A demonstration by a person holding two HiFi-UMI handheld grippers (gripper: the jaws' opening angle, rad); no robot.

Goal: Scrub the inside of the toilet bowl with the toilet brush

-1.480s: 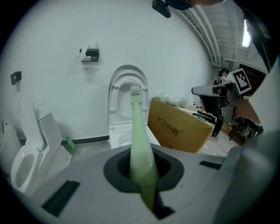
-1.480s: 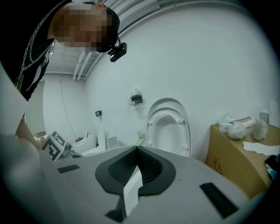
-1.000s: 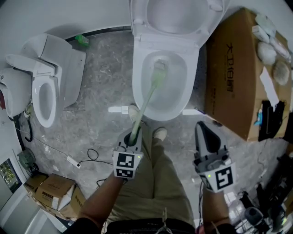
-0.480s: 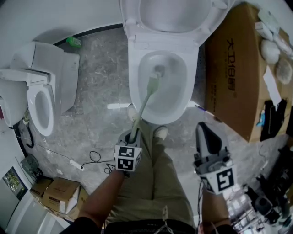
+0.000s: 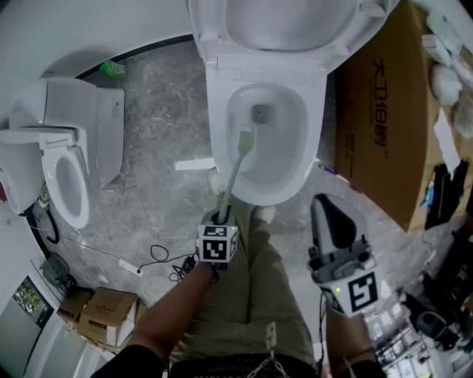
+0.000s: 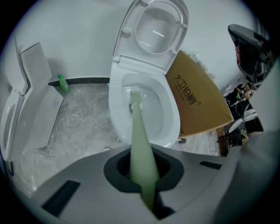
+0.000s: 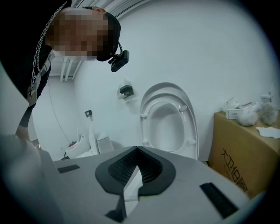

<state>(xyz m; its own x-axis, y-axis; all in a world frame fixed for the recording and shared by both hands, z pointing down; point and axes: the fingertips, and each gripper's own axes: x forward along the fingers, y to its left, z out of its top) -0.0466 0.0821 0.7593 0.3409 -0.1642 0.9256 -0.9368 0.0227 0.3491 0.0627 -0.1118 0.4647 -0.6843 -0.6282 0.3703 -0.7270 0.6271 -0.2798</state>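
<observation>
The white toilet bowl [image 5: 314,125] stands open with its lid [image 5: 288,22] raised. A pale green toilet brush [image 5: 233,173] reaches into it, and the brush head [image 5: 245,140] rests on the bowl's left inner wall, short of the drain hole [image 5: 260,112]. My left gripper [image 5: 222,215] is shut on the brush handle [image 6: 140,148] just in front of the bowl. In the left gripper view the brush head [image 6: 135,95] lies low inside the bowl [image 6: 171,118]. My right gripper [image 5: 327,210] hangs to the right of the bowl, shut with nothing in it. It points at the raised lid [image 7: 168,120].
A big cardboard box [image 5: 384,111] stands tight against the toilet's right side, with white lumps on top. A second toilet [image 5: 63,159] sits to the left. A green bottle [image 5: 112,69] lies by the wall. A cable and power strip [image 5: 140,267] and small boxes [image 5: 103,314] lie at the lower left.
The brush head has drawn back from the drain hole to the bowl's near left wall. My left gripper shifted slightly right and nearer. The right gripper stayed put.
</observation>
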